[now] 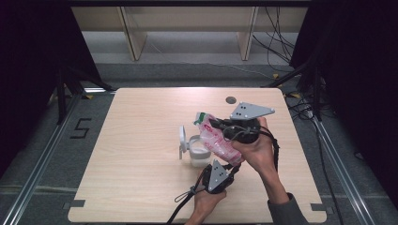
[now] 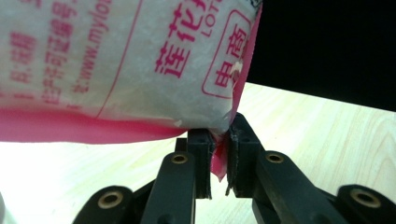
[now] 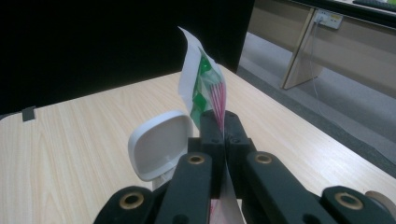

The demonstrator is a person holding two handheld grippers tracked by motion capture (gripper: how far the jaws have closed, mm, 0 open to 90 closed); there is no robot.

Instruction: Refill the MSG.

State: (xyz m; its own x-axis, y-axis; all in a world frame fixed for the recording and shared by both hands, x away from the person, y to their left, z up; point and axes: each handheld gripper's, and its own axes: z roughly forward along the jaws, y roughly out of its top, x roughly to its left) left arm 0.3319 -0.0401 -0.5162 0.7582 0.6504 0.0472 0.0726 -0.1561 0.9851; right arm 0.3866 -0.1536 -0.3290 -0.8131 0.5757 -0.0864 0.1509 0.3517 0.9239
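Observation:
A pink and white printed bag [image 1: 217, 140] hangs tilted over a white container [image 1: 199, 154] whose round lid [image 1: 182, 139] stands flipped up on its left. My right gripper [image 1: 218, 124] is shut on the bag's green-striped upper end [image 3: 205, 84], and the white lid [image 3: 161, 144] lies just below and to the left of its jaws. My left gripper [image 1: 231, 167] comes up from the near side and is shut on the bag's lower pink corner [image 2: 219, 163]. The bag's printed face [image 2: 116, 60] spreads above those jaws [image 2: 218, 149]. What the container holds is hidden.
The light wooden table [image 1: 141, 178] has a round cable hole [image 1: 230, 100] at the back. Metal rails run along both sides on the floor. Beyond the far edge stand wooden desk legs [image 1: 133, 37] and loose cables [image 1: 277, 42].

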